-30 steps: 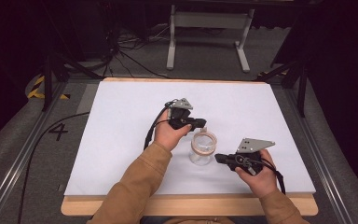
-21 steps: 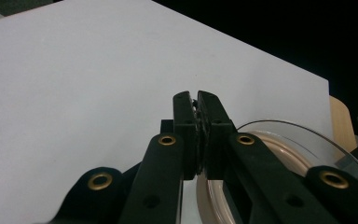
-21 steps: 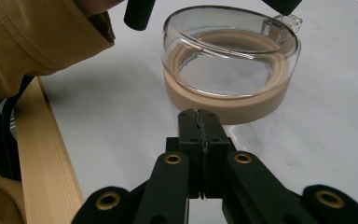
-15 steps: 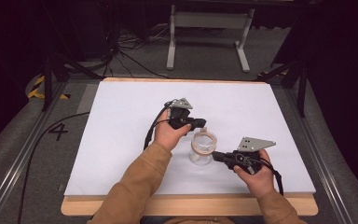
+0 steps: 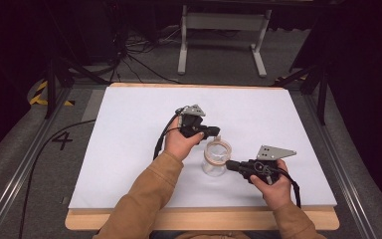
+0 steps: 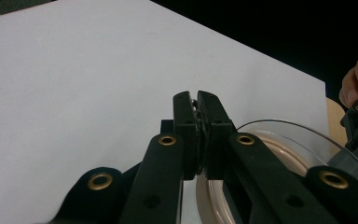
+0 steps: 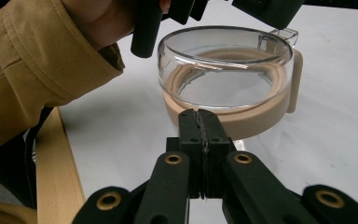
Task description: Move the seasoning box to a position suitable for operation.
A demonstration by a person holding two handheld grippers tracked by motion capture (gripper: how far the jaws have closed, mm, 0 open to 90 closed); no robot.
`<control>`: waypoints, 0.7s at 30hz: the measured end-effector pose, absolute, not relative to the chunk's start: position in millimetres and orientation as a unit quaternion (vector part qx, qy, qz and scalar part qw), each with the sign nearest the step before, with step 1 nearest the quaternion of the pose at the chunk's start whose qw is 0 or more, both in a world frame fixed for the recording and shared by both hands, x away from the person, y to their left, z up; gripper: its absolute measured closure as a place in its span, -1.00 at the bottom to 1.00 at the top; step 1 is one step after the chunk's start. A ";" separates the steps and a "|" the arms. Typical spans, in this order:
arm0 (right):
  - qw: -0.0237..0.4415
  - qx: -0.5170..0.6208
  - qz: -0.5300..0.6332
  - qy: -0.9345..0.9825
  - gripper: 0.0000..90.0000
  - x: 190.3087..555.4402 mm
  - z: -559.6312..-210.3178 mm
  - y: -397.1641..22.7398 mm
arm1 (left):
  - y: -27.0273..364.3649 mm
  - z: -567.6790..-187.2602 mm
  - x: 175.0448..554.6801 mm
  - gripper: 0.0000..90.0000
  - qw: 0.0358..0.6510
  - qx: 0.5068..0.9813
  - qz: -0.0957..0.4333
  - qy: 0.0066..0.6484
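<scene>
White paper covers the wooden table [image 5: 129,219]. At left, my left gripper [image 5: 214,132], held by my tan-sleeved arm [image 5: 149,194], has its black jaws pressed together, tips just beside the rim of the clear round container with a beige band [image 5: 217,155]. The container stands upright at mid-table between both grippers. At right, my right gripper [image 5: 230,165] points at the container's side, jaws closed on nothing.

Wooden tabletop [image 5: 199,220] under a white sheet [image 5: 129,144]; standing on the sheet, right of its middle: clear jar [image 5: 216,160].
</scene>
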State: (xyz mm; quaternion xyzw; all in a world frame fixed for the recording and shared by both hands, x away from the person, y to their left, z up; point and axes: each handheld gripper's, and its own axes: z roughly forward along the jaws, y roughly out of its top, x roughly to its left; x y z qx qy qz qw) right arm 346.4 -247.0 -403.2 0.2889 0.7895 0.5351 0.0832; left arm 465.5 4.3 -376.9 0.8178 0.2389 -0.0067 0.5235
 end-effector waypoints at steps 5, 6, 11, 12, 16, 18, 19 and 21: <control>0.083 0.287 0.540 0.786 1.00 346.5 -403.4 -247.2 | 4.2 -376.8 465.4 0.94 0.523 0.818 -0.006 0.238; 0.083 0.288 0.540 0.786 1.00 346.5 -403.4 -247.2 | 4.3 -376.8 465.4 0.94 0.523 0.818 -0.006 0.239; 0.087 0.288 0.543 0.784 1.00 346.0 -403.3 -247.3 | 4.5 -376.8 465.7 0.94 0.522 0.819 -0.008 0.239; 0.087 0.288 0.543 0.784 1.00 346.0 -403.3 -247.3 | 4.5 -376.8 465.7 0.94 0.522 0.819 -0.008 0.239; 0.090 0.287 0.546 0.782 1.00 345.9 -403.0 -247.0 | 4.5 -376.9 465.4 0.94 0.523 0.819 -0.006 0.238; 0.092 0.286 0.546 0.782 1.00 346.0 -403.2 -247.0 | 4.4 -376.8 465.3 0.94 0.523 0.819 -0.003 0.235; 0.092 0.287 0.546 0.782 1.00 345.8 -403.1 -246.9 | 5.0 -375.6 464.4 0.93 0.518 0.822 0.002 0.237; 0.094 0.286 0.545 0.782 1.00 345.7 -402.7 -247.0 | 6.5 -373.9 463.2 0.86 0.520 0.819 0.013 0.242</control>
